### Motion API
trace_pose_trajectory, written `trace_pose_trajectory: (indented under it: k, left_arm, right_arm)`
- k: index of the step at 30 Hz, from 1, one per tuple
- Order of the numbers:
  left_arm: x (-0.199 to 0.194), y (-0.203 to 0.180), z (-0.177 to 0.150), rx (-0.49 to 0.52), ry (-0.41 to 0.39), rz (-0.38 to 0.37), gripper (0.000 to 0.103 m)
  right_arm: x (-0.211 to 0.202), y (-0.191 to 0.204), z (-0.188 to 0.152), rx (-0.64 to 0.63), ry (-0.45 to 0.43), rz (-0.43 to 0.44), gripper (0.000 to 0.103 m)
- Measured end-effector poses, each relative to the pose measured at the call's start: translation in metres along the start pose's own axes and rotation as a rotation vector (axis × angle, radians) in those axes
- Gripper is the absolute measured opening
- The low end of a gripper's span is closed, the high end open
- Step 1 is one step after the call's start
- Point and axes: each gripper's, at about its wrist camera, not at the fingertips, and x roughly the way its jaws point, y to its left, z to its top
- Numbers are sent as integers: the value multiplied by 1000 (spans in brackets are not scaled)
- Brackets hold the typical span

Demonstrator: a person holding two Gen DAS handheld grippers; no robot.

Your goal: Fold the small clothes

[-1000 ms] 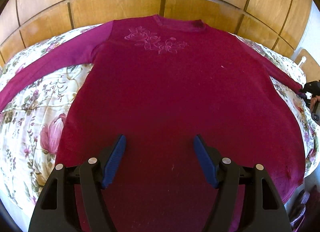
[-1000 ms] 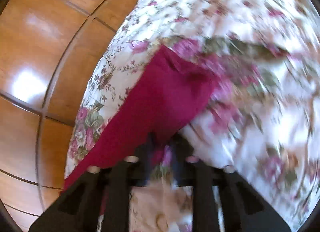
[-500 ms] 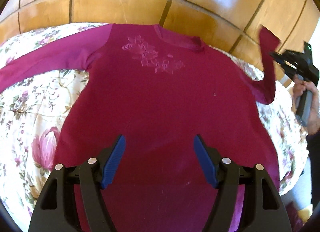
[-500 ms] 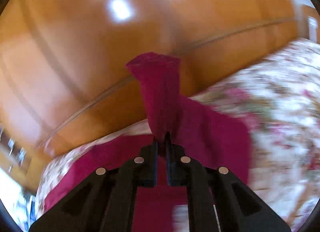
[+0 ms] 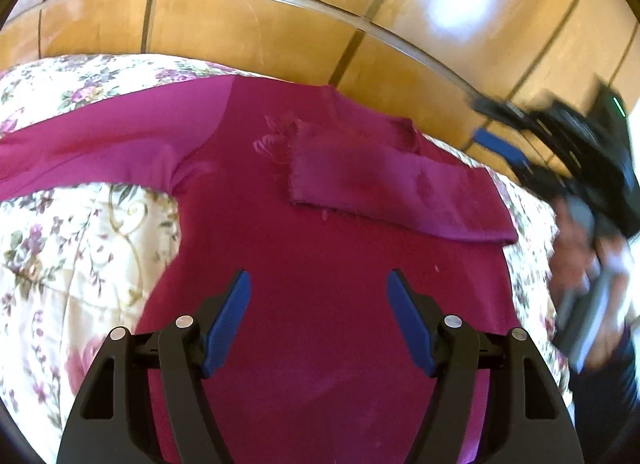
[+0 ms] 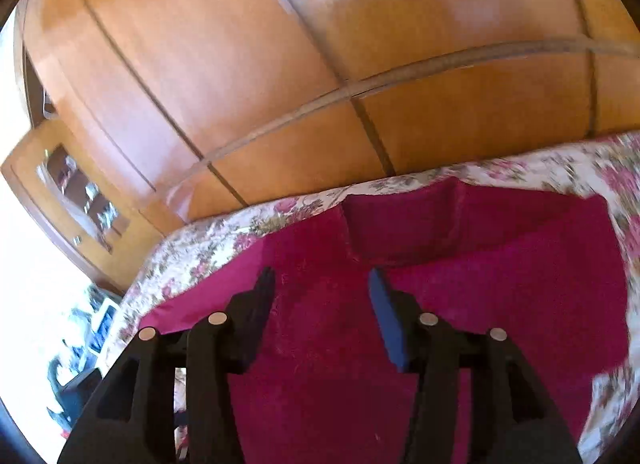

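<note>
in the left wrist view the left gripper hovers with its jaws spread wide and empty above the lower body of a magenta long-sleeved top that lies flat on a floral bedspread. one sleeve is folded across the chest, the other sleeve stretches out to the left. the right gripper shows blurred at the right edge, above the bed. in the right wrist view the right gripper is open wide, holding nothing, over the top, with a wooden headboard behind.

Floral bedspread — wooden panelling behind
</note>
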Motion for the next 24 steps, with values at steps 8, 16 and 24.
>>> trace_pose_trajectory:
  k: [8, 16, 24]
  left_arm:
    - [51, 8, 54, -72, 19, -7, 69]
    - [113, -3, 86, -29, 111, 37, 5]
    - [65, -8, 118, -3, -43, -5, 5]
  right_arm:
    - [-72, -70, -62, 163, -9, -162, 55]
    - [-118, -134, -90, 345, -41, -274, 55]
    - [-101, -125, -64, 287, -67, -257, 51]
